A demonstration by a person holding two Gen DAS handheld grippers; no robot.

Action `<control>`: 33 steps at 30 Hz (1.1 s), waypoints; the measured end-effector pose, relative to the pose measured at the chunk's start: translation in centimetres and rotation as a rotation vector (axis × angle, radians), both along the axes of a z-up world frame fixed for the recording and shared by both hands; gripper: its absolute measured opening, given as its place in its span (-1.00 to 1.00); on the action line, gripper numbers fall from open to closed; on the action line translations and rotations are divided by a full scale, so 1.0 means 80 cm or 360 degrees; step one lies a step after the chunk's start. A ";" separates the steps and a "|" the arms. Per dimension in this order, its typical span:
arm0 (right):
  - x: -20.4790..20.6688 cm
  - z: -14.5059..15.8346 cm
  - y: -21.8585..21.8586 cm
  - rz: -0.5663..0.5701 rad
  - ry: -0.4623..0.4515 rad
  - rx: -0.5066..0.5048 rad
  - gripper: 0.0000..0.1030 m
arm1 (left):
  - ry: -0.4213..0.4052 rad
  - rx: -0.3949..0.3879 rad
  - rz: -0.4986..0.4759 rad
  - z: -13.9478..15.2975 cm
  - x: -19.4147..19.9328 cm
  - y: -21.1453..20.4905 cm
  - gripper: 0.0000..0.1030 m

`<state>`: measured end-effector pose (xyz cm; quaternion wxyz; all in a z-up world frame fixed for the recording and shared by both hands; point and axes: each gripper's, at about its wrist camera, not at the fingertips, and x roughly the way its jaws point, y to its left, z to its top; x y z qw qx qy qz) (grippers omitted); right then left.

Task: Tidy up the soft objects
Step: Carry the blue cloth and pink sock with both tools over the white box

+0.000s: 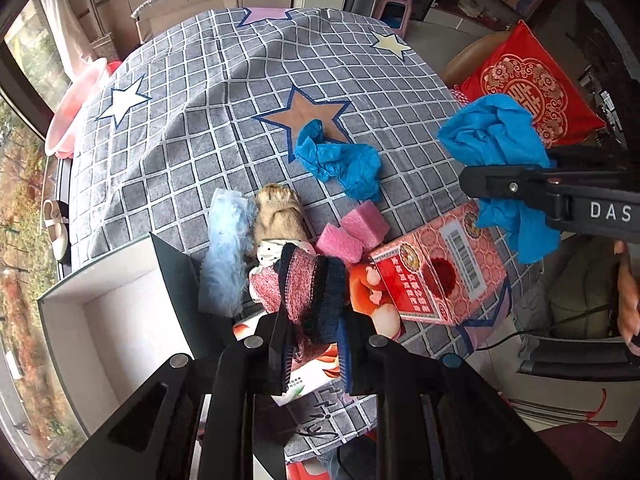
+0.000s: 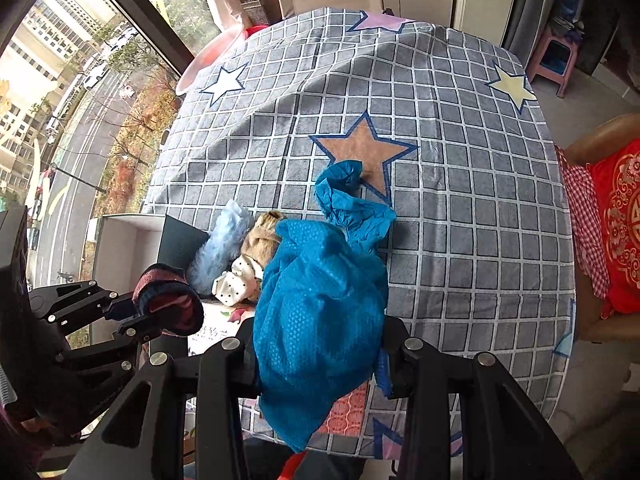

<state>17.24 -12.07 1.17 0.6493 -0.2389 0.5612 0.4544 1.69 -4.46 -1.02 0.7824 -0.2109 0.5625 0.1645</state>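
My left gripper [image 1: 316,344] is shut on a pink and navy knitted sock [image 1: 312,292], held above the near edge of the checked tablecloth [image 1: 200,128]. My right gripper [image 2: 320,364] is shut on a crumpled blue cloth cover [image 2: 320,312] that hangs over its fingers. A second blue cover [image 2: 352,204] lies on the brown star. A light-blue fluffy piece [image 1: 224,248], a tan sock [image 1: 278,216], a white dotted piece [image 1: 268,252] and two pink foam blocks [image 1: 352,228] lie close together. The open white box [image 1: 120,320] sits at the left.
A red patterned carton [image 1: 440,272] lies on the table's near right, with a printed packet [image 1: 312,376] under my left gripper. A red cushion [image 1: 528,88] rests on a chair to the right. A pink basin [image 1: 76,108] stands by the window.
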 end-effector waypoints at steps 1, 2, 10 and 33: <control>-0.004 0.001 -0.003 -0.0002 -0.0003 -0.0006 -0.20 | -0.0007 -0.0002 -0.0012 0.001 -0.004 -0.005 -0.62; -0.010 0.002 -0.007 -0.0004 -0.0010 -0.0015 -0.20 | -0.0012 -0.0001 -0.0022 0.002 -0.007 -0.009 -0.62; -0.049 0.006 -0.034 -0.0018 -0.0038 -0.0074 -0.20 | -0.0054 -0.0039 -0.0080 0.005 -0.032 -0.036 -0.62; -0.171 -0.003 0.000 0.0218 0.0003 -0.0124 -0.20 | -0.0126 -0.0039 0.0217 0.012 -0.146 -0.012 -0.62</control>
